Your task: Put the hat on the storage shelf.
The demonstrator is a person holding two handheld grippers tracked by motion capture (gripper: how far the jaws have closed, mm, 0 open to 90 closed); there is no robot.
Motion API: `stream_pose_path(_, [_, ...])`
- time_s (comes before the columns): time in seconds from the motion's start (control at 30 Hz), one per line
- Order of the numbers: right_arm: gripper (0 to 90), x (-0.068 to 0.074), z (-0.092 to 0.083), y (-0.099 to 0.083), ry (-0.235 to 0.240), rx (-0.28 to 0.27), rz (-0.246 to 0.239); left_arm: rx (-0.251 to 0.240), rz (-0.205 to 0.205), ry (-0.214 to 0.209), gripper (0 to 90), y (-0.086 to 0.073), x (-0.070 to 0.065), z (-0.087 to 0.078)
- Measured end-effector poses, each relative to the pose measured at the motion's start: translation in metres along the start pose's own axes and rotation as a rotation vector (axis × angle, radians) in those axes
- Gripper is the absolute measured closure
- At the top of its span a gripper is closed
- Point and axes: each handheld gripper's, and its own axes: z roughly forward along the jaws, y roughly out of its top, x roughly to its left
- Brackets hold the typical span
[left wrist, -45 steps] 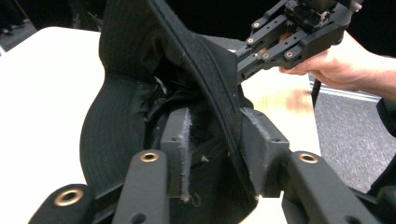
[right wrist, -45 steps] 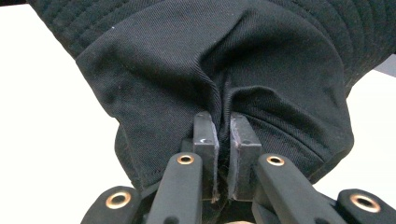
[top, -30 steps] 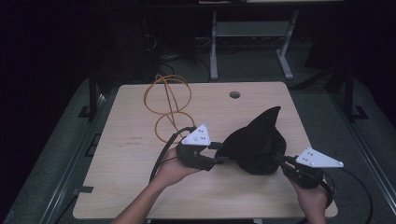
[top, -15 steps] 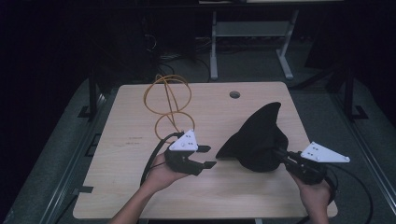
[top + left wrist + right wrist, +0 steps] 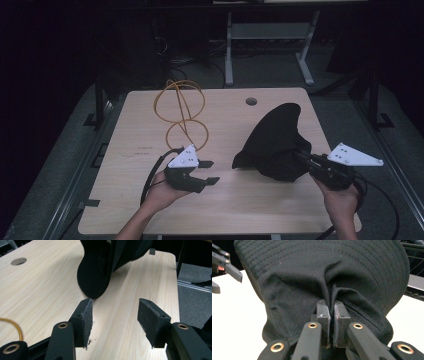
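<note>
A black fabric hat [image 5: 277, 140] stands bunched up on the right half of the wooden table [image 5: 130, 145]. My right gripper [image 5: 301, 156] is shut on a pinched fold of the hat [image 5: 332, 290], with the cloth squeezed between its pads [image 5: 323, 315]. My left gripper [image 5: 210, 172] is open, held just left of the hat with nothing between its pads [image 5: 85, 320]. In the left gripper view the hat's brim edge [image 5: 93, 277] hangs a little beyond the jaws, touching the table.
An orange cable [image 5: 182, 112] loops upright near the table's middle left, behind my left gripper. A round hole [image 5: 251, 101] sits in the tabletop at the back. A metal stand [image 5: 270, 40] is on the floor beyond the table.
My left gripper let go of the hat, opened and drew back to the left. The right gripper keeps its hold, and the hat has shifted slightly right.
</note>
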Motion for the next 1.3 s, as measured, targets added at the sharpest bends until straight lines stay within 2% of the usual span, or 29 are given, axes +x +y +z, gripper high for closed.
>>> stream_pose_path(0.23, [85.5,-0.002,-0.004,0.011,0.007,-0.023,0.004,0.012,-0.019,0.007,43.7,-0.015,0.001,-0.002])
stream_pose_path(0.47, [85.5,-0.001,-0.004,0.023,0.011,-0.033,0.0,-0.008,-0.047,0.018,42.4,-0.032,0.001,-0.002])
stream_pose_path(0.57, [85.5,-0.001,-0.002,0.03,0.018,-0.038,-0.003,0.004,-0.047,0.027,40.2,-0.035,0.002,-0.004])
stream_pose_path(0.67, [85.6,0.0,-0.002,0.034,0.023,-0.04,-0.008,-0.012,-0.052,0.031,39.9,-0.036,0.002,-0.006])
stream_pose_path(0.77, [85.5,0.002,-0.001,0.041,0.034,-0.043,-0.004,-0.016,-0.037,0.036,39.2,-0.037,0.002,-0.008])
stream_pose_path(0.97, [85.5,0.004,0.001,0.056,0.063,-0.033,0.008,-0.008,-0.037,0.054,36.2,-0.041,0.001,-0.009])
stream_pose_path(1.1, [85.5,0.004,0.002,0.061,0.075,-0.033,-0.001,-0.02,-0.037,0.059,35.3,-0.042,0.001,-0.009])
stream_pose_path(1.3, [85.5,0.005,0.006,0.071,0.092,-0.031,-0.005,-0.014,-0.017,0.069,34.6,-0.043,0.0,-0.007])
